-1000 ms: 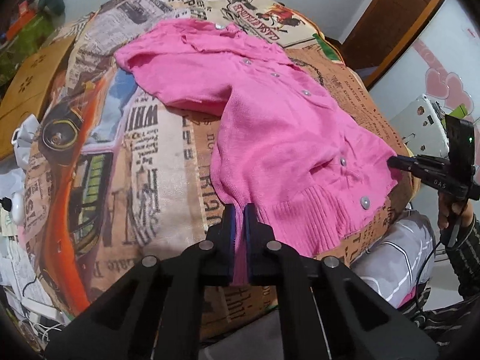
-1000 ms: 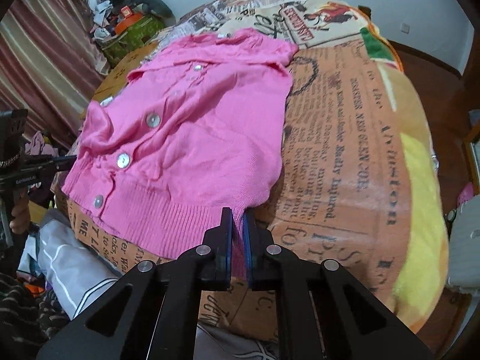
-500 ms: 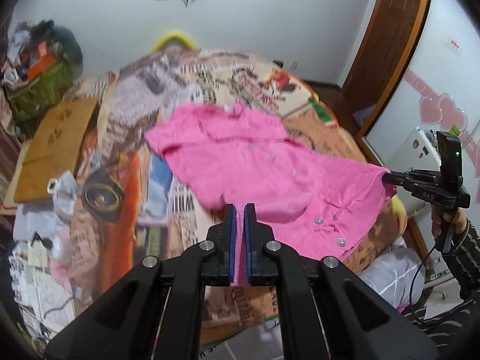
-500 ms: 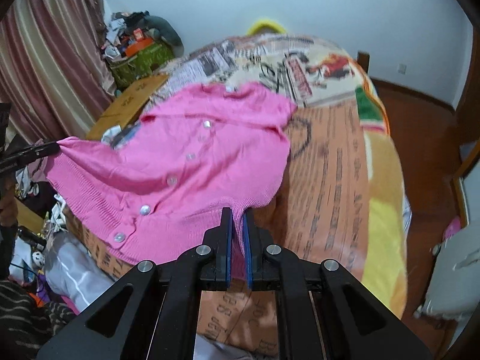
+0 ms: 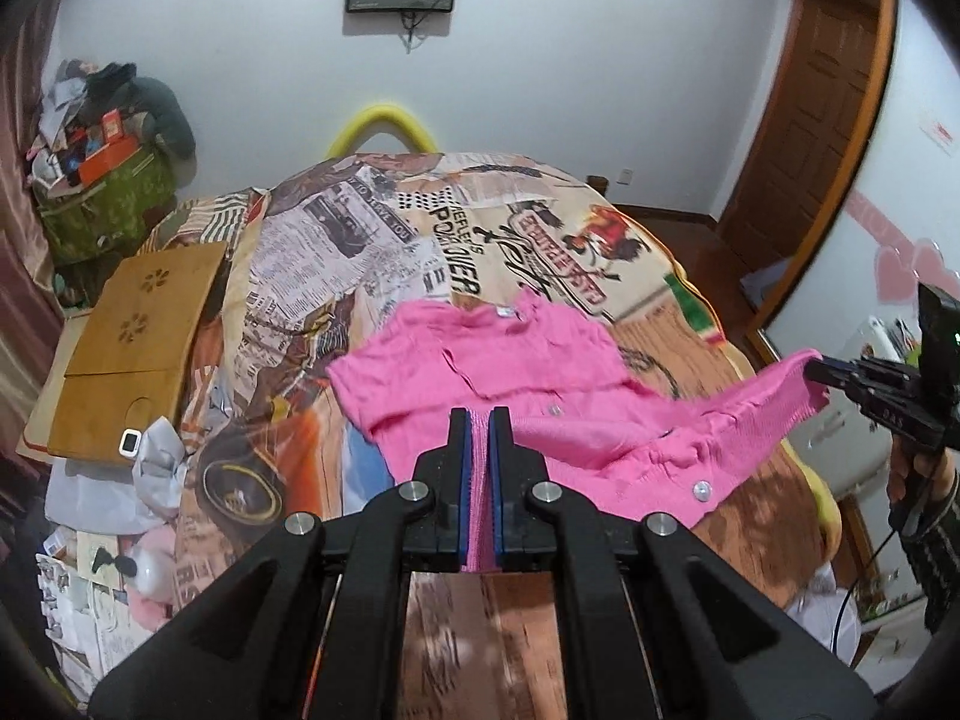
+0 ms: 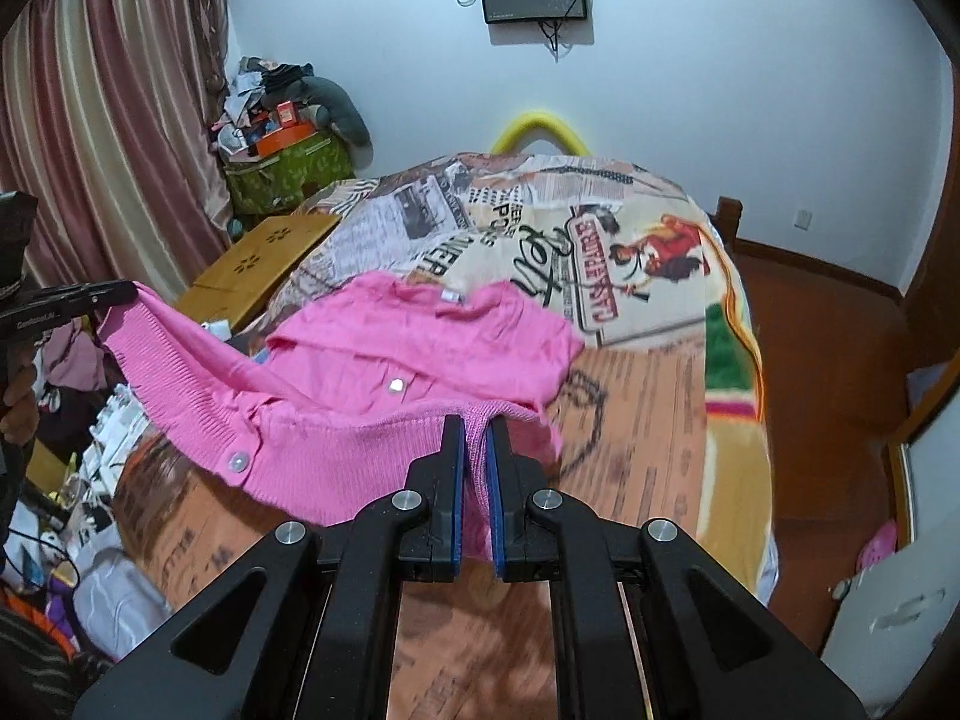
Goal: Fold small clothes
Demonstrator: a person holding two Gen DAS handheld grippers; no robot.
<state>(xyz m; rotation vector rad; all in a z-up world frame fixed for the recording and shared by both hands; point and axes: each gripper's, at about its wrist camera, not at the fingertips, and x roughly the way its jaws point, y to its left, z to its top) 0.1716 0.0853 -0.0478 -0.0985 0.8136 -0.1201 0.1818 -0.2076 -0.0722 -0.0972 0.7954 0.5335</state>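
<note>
Both tongs, the left tongs (image 5: 477, 420) and right tongs (image 6: 474, 429), stay clamped on the hem corners of the pink cardigan (image 5: 510, 360) and have lifted it off the bed (image 5: 420, 240); only its collar end rests there, ready for folding forward.

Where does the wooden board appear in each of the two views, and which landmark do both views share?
Left wrist: the wooden board lies at the left, beside the bed.
Right wrist: the wooden board lies left of centre, beyond the raised hem of the pink cardigan.
Shared landmark: the yellow loop behind the bed's far end.
</note>
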